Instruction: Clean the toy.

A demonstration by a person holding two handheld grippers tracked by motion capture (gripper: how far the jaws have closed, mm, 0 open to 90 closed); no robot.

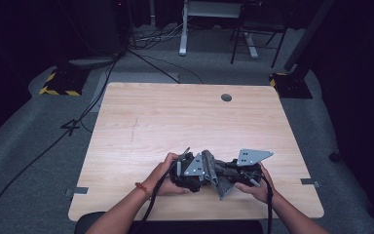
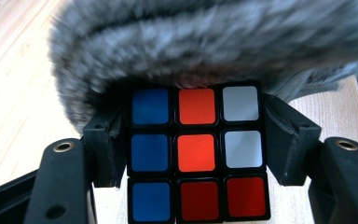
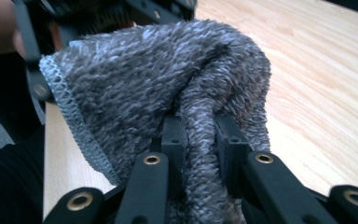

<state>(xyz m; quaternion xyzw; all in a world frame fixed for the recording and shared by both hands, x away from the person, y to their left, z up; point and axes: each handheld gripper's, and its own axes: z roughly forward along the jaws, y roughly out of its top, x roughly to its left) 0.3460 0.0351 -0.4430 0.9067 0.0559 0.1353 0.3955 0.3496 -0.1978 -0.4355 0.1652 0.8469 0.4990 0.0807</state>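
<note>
A puzzle cube and a grey cloth held between two hand-held grippers at the near edge of a wooden table.

High view: the left gripper [image 1: 191, 171] and right gripper [image 1: 238, 171] are held close together above the table [image 1: 175, 117], with the cloth [image 1: 213, 170] bunched between them. Left gripper view: the cube [image 2: 196, 151] is clamped between the two black jaws, which press on its left and right faces, and the cloth [image 2: 205, 42] is draped over its top. Right gripper view: a fold of the cloth [image 3: 168, 98] is pinched between the nearly closed jaws, the rest spreading towards the left gripper [image 3: 98, 14].
</note>
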